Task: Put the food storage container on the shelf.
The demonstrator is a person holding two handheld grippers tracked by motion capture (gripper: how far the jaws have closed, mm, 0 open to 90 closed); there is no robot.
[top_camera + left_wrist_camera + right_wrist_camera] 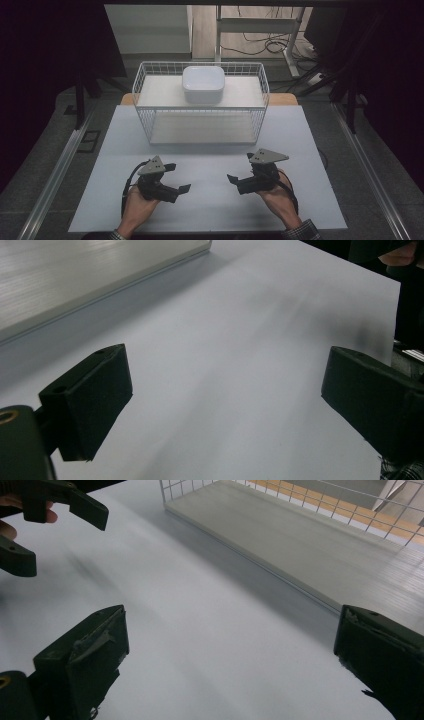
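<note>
Nothing is begun, I judge: both grippers, left (176,177) and right (240,170), rest on the surface (210,200), fingers wide and empty; box (203,84) sits atop the rack (145,95).

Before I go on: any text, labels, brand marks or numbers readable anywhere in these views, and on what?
None to read.
White box on the wire rack: plain, no label in the high view.
Left gripper and right gripper: no markings on the grey plates or black fingers.
White mat: blank.
</note>
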